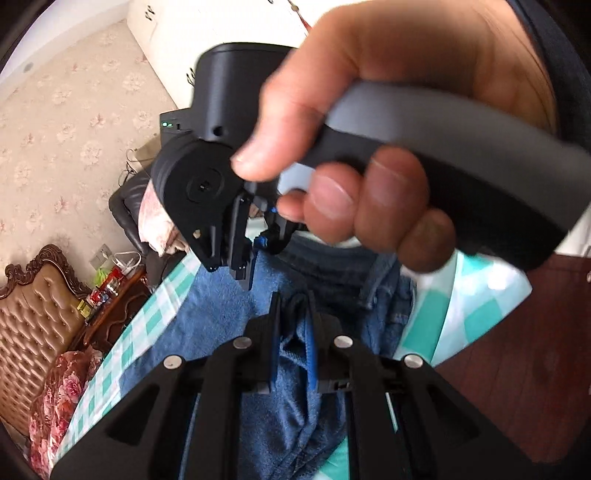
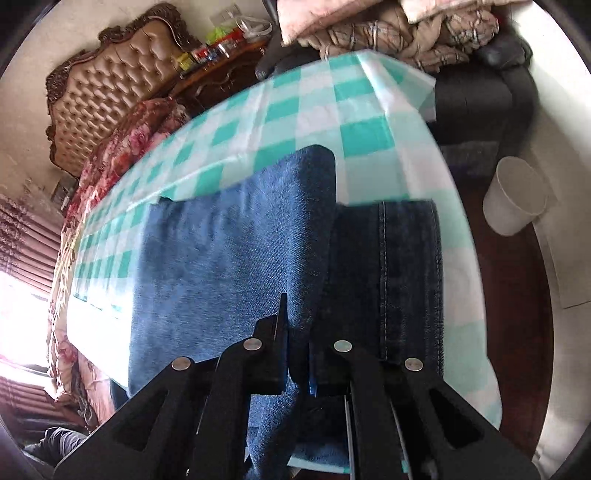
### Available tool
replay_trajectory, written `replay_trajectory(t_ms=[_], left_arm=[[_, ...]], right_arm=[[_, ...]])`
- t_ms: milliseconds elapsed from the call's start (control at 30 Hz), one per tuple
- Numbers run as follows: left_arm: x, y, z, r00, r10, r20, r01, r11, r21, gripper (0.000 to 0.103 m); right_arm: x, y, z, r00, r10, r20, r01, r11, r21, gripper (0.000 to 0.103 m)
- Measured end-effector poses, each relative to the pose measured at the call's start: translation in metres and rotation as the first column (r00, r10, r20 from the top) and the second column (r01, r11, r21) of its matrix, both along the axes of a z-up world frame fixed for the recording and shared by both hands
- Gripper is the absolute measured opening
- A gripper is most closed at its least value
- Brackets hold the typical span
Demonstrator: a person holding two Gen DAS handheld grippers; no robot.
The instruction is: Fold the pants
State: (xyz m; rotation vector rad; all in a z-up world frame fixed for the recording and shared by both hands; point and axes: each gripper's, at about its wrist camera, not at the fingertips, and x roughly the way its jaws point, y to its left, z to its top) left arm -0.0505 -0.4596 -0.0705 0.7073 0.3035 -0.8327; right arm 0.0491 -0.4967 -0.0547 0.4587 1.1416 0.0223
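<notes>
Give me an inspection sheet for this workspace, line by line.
Surface: table under a teal-and-white checked cloth.
Job's things: blue jeans partly folded on the cloth.
Clutter: nothing seen on the table besides the jeans.
Grippers: left gripper shut on denim; right gripper shut on a raised fold; the right hand grips its handle.
Cables: a white cord on the side cabinet.
Surroundings: tufted headboard, floral bedding, white bin on dark wood floor, piled blankets.
</notes>
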Motion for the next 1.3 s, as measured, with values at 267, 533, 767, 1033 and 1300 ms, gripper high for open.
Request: replay_trajectory(t_ms=[267,533,767,1033,1300], left_arm=[[0.002,-0.006,0.002,0.999,-0.036,-0.024,0.035,0.999,-0.012,0.011],[0.039,0.008,-0.006,0.931,-0.075,-0.357,0.038,0.993,-0.108,0.039],[0.116,0.077,0.059,0.767,0.11,-0.632,-0.25,0.958,-0.138,0.067],[0.233,0.126,0.064,0.591,0.359,-0.722,-0.507,0.862,0.014,0.082],[0.236,0.148,0.07,0.591,0.372,-0.716,-0.537,0.844,-0.005,0.082]], right_arm=[[-0.017,-0.028,-0.001,0.998,-0.063,-0.001,0.063,0.998,0.011,0.008],[-0.018,-0.037,-0.041,0.995,-0.083,-0.051,0.083,0.997,-0.003,0.008],[-0.021,-0.037,-0.042,0.992,-0.109,-0.063,0.108,0.994,-0.026,0.005],[-0.017,-0.035,-0.041,0.988,-0.122,-0.095,0.117,0.992,-0.056,0.005],[-0.015,-0.033,-0.039,0.985,-0.139,-0.107,0.132,0.989,-0.072,0.005]])
